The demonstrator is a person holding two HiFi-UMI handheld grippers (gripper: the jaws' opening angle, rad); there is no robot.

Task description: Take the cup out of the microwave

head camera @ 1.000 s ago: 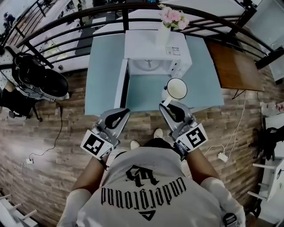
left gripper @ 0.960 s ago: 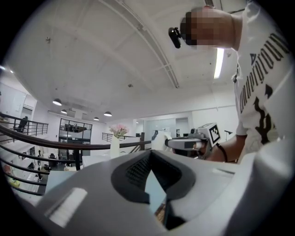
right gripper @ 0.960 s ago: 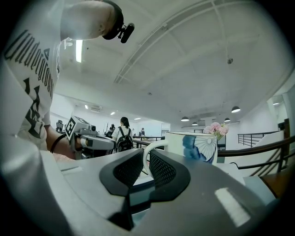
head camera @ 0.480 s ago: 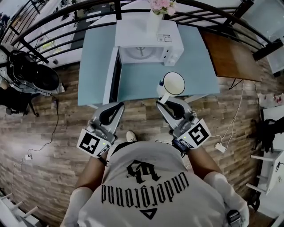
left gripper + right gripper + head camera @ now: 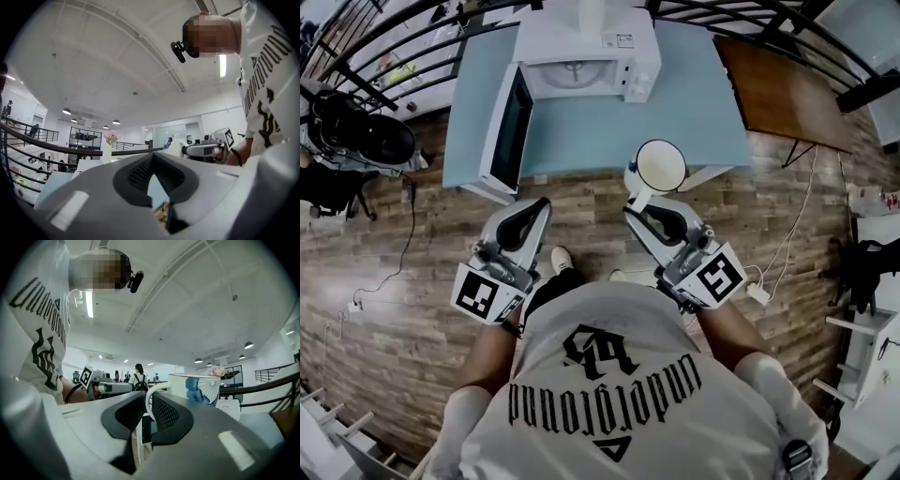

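The white microwave [image 5: 581, 52] stands at the back of the pale blue table [image 5: 694, 112], its door [image 5: 508, 127] swung open to the left and its cavity holding only the turntable. My right gripper [image 5: 636, 208] is shut on the handle of the white cup [image 5: 659, 167], which hangs level over the table's front edge. In the right gripper view the cup [image 5: 199, 387] shows a blue fan pattern, and its handle [image 5: 149, 401] sits between the pads. My left gripper [image 5: 536, 208] hovers over the wooden floor in front of the door, shut and empty.
A brown wooden table [image 5: 778, 89] adjoins at the right. A vase [image 5: 591, 11] stands on the microwave, with a black railing behind it. A black chair [image 5: 356, 141] is at far left. Cables and a power strip [image 5: 757, 292] lie on the floor.
Both grippers and the cup have drawn back from the microwave toward the person. The cup has gone from in front of the cavity to the table's front edge.
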